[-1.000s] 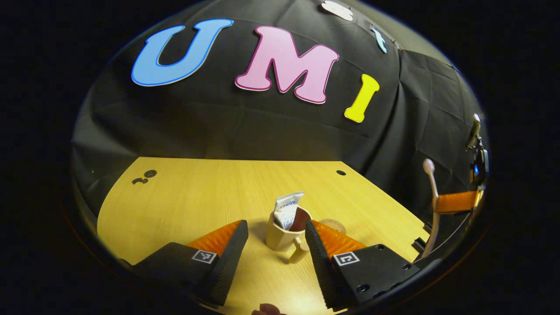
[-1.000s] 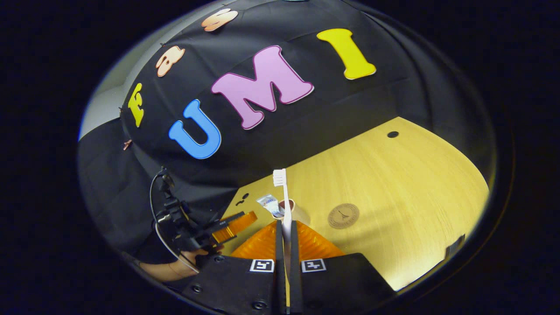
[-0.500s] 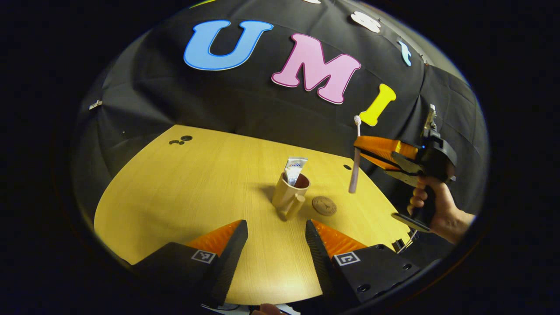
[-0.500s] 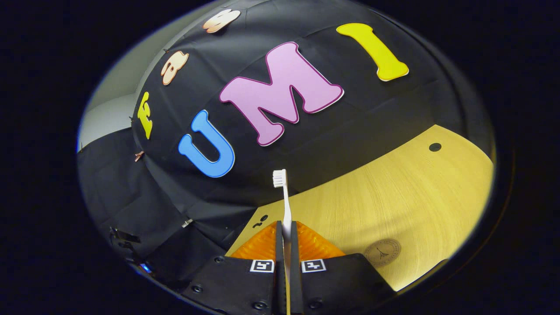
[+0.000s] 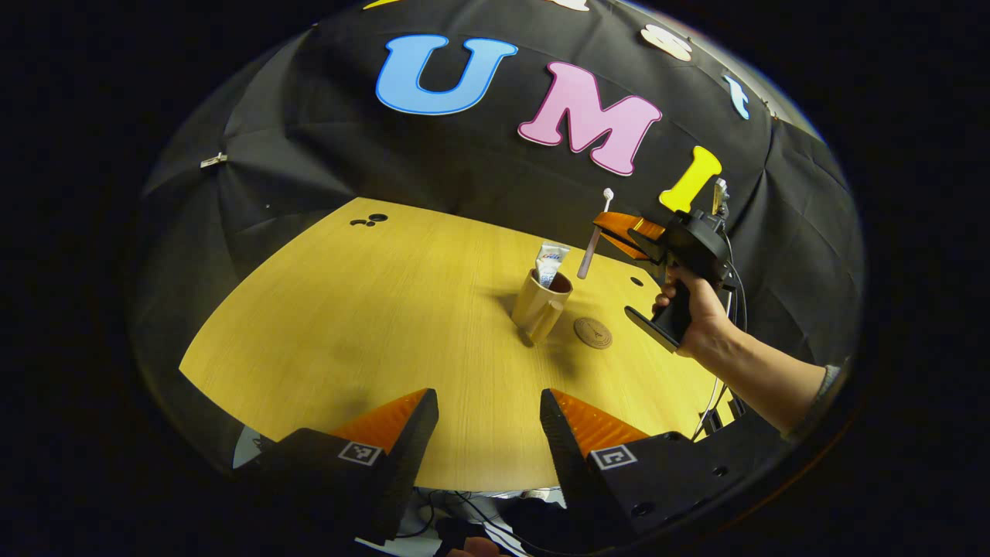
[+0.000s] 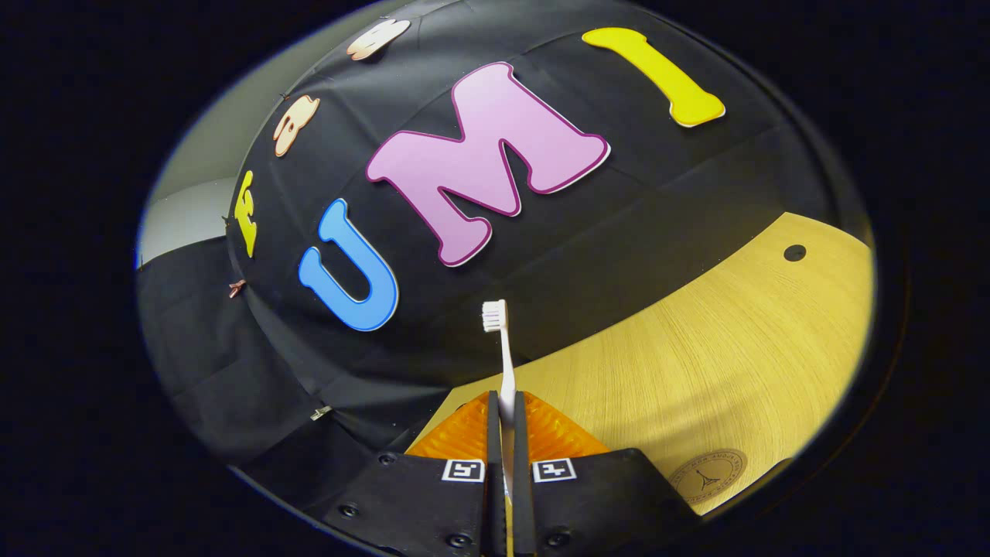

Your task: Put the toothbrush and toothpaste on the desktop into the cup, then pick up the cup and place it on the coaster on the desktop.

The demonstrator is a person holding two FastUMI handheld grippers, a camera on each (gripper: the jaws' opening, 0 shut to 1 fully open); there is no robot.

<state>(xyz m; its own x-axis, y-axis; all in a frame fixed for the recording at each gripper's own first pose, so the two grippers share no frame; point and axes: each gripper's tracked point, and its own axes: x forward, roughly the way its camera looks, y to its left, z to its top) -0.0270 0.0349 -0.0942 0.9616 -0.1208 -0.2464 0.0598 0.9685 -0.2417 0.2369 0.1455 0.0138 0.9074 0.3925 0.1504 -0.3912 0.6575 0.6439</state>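
while the left gripper (image 5: 489,433) sits wide open at bottom centre over bare yellow wooden desktop (image 5: 371,325), right gripper (image 6: 503,433) clamps the white toothbrush (image 6: 501,352); tan handled cup (image 5: 539,302) holds the toothpaste tube (image 5: 551,261), just left of the round brown coaster (image 5: 592,333).

You are working over a desktop (image 5: 371,325) of pale wood-grain laminate, smooth with a soft sheen. The cup (image 5: 539,305) is looking like matt tan plastic or ceramic (hard to tell which). The toothbrush (image 6: 504,363) is showing smooth, glossy white plastic, and the coaster (image 5: 593,333) is looking matt, like cork or pressed wood.
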